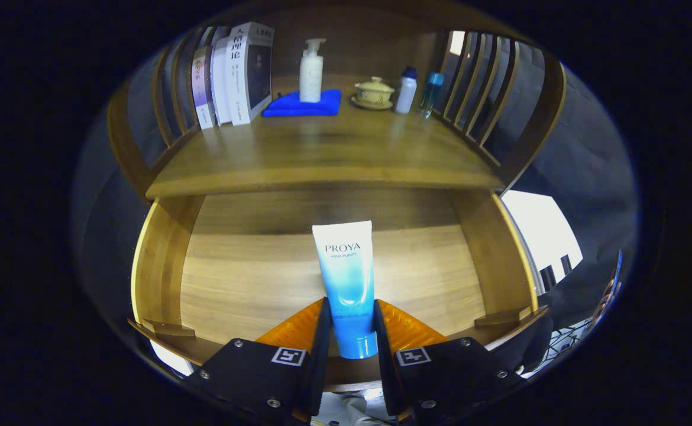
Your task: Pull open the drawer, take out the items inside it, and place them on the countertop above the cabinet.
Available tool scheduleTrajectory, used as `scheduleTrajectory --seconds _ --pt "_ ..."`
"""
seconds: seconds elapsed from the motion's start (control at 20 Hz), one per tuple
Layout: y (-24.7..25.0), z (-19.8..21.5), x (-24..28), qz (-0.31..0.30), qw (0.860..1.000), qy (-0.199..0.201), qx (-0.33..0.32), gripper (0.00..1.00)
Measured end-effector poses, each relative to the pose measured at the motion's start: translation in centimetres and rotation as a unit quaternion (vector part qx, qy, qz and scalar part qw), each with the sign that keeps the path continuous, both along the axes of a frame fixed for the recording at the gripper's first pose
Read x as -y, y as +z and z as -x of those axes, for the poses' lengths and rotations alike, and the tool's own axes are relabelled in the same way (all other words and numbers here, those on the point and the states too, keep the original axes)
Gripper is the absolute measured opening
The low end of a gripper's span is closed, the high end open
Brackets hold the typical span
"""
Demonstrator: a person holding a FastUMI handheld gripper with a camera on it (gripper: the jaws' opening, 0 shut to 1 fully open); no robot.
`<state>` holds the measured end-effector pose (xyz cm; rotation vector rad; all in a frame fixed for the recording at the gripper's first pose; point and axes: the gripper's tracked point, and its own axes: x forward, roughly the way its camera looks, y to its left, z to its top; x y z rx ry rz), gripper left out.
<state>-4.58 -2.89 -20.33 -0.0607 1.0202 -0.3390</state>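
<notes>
My tongs (351, 331) pinch the cap end of the glossy blue-and-white cosmetic tube (347, 278), held above the open wooden drawer (162, 266). I'd keep the squeeze gentle, since the soft tube may slip, and lift it clear onto the smooth wooden counter (322, 154), short of the blue cloth (304, 106).

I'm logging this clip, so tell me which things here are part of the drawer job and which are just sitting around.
Part of the job:
- blue tube, clamped between the tool fingers
- open drawer
- countertop

Just sitting there:
- books
- pump bottle on a blue cloth
- lidded cup
- two small bottles
</notes>
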Motion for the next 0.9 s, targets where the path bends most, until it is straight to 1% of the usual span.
scheduleTrajectory --seconds 0.2,0.4,0.55,0.7,0.9 --pt "3.6 -3.0 -0.2 0.006 0.999 0.003 0.045 0.41" --pt "5.5 -8.4 0.6 0.012 0.997 0.016 0.081 0.41" --pt "5.0 -13.0 1.7 0.008 0.996 0.020 0.090 0.41" --pt "3.1 -17.4 3.1 0.001 0.996 0.027 0.090 0.41" --pt "1.3 -21.1 3.7 -0.011 0.996 0.036 0.083 0.41"
